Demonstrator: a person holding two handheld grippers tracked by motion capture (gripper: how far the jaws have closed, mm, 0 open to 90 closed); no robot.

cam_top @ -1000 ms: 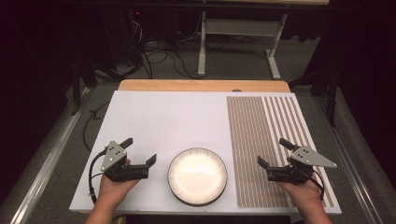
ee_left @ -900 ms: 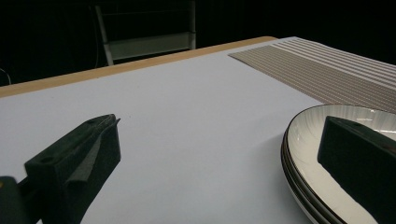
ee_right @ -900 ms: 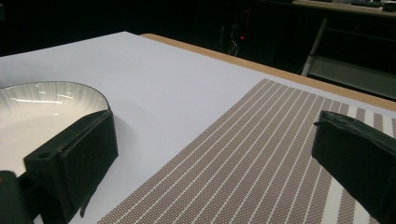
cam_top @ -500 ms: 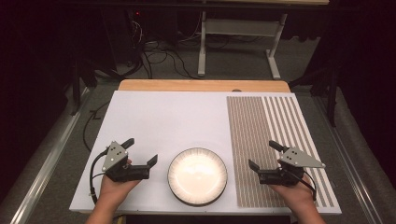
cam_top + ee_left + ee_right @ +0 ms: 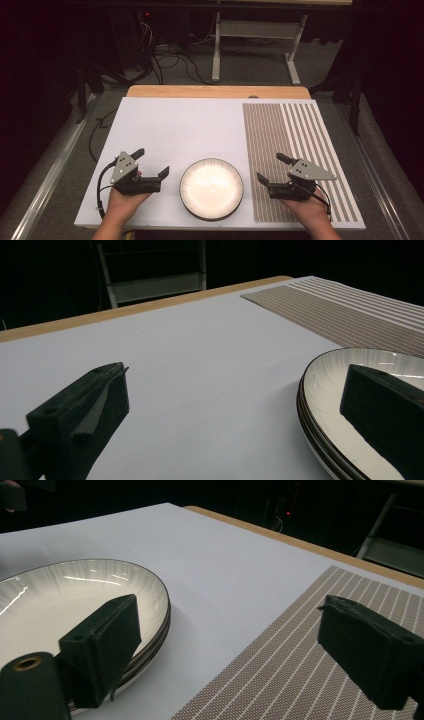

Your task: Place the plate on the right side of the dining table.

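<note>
A white board (image 5: 165, 130) covers the table, and a striped placemat (image 5: 295, 145) lies over its right part. A stack of white plates (image 5: 211, 188) with dark rims sits at the middle of the board's near edge, between two hand-held grippers. The right gripper view shows at least two plates in the stack.

The right gripper (image 5: 270, 170) has shifted leftward over the placemat since a second ago and now sits near the plates' right rim, not touching it. Its jaws have just been closing a little, yet they stand wide apart with nothing between them. In the right gripper view, one jaw hangs in front of the plate rim (image 5: 160, 605) and the other over the mat.

The left gripper (image 5: 150, 162) has stayed in place just left of the plates, jaws apart and empty.

This looks like the start of a reach: the right gripper is lining up on the rim, probably to lift the top plate onto the placemat.
</note>
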